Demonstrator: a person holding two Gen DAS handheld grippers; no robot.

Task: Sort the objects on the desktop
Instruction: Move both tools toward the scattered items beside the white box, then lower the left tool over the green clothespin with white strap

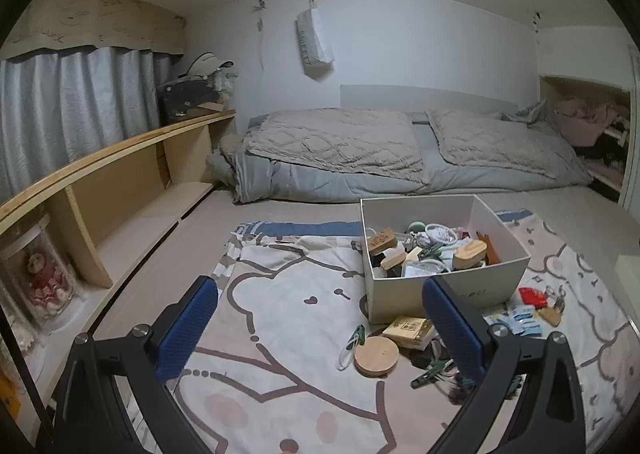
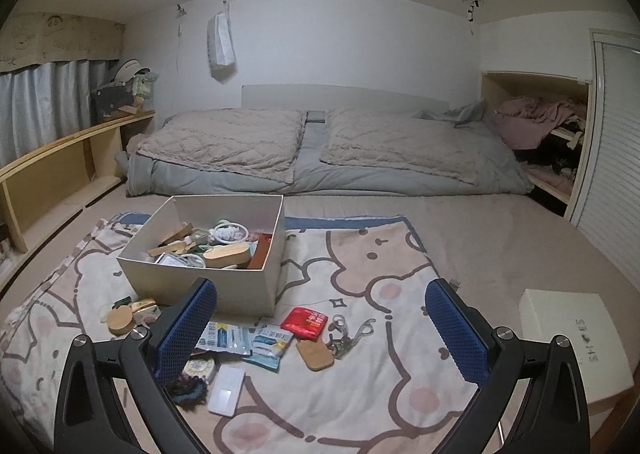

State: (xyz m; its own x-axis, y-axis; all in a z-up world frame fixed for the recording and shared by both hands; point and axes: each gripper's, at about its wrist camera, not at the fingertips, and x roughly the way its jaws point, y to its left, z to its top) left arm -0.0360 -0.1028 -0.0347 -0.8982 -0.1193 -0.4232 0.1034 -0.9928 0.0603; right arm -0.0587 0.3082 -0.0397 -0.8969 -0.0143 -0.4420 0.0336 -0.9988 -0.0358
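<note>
A white open box [image 1: 444,288] [image 2: 224,286] holding several small items sits on a cartoon-print blanket [image 1: 288,310] [image 2: 380,334]. Loose things lie in front of it: a round wooden lid [image 1: 377,356] [image 2: 121,321], a small printed box [image 1: 408,330], green clips [image 1: 430,369], a red packet [image 2: 304,323] [image 1: 531,297], blue-white sachets [image 2: 244,340], a wooden tag with keys [image 2: 316,354], a white flat case [image 2: 227,390] and a dark knitted piece [image 2: 188,388]. My left gripper [image 1: 320,324] hovers open above the blanket left of the box. My right gripper [image 2: 320,324] hovers open over the loose items, holding nothing.
A white lidded box [image 2: 576,342] stands at the right edge. A bed with grey-beige quilts [image 2: 320,150] fills the back. A wooden shelf unit [image 1: 120,182] runs along the left, with a doll in a clear jar [image 1: 40,274]. An open closet with clothes [image 2: 540,126] is at the back right.
</note>
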